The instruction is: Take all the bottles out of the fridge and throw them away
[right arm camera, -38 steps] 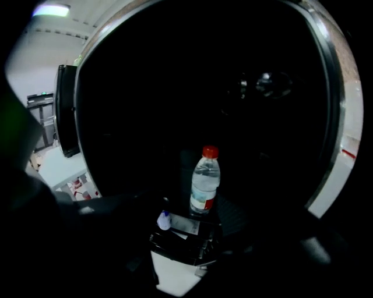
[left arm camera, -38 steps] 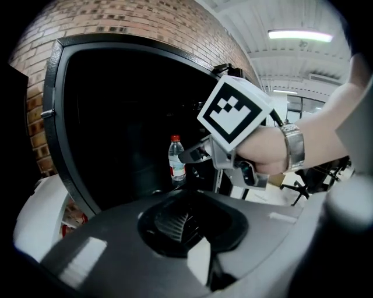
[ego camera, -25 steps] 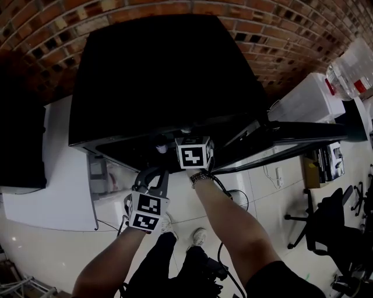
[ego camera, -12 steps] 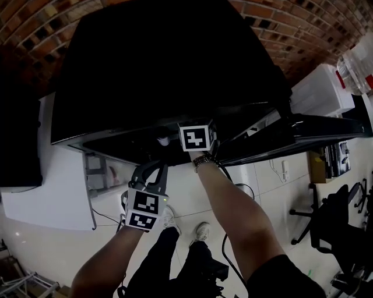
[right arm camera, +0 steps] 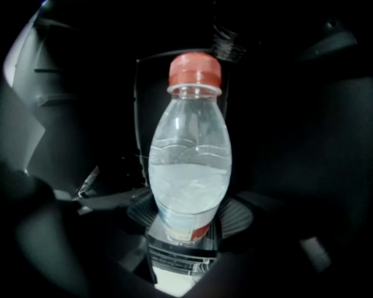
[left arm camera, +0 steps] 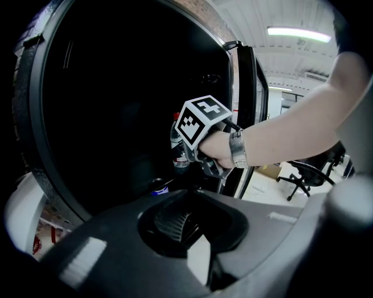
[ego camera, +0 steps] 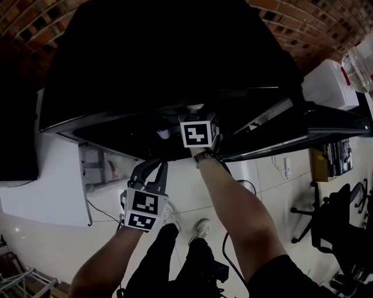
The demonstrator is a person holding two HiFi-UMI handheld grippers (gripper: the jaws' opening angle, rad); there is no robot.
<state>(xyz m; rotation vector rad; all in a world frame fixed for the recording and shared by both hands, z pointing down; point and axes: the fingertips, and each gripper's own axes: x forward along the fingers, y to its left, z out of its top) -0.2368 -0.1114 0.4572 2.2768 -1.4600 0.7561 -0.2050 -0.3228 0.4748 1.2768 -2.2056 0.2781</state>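
The right hand reached forward into the open black fridge, arm nearly straight, its right gripper closing, with jaws still wide, around the base of 1 upright clear bottle with a red cap, standing inside the dark interior. The left gripper hung lower, outside the fridge, jaws together and empty. A pale tiled floor, a brick wall and a black office chair surrounded the fridge.
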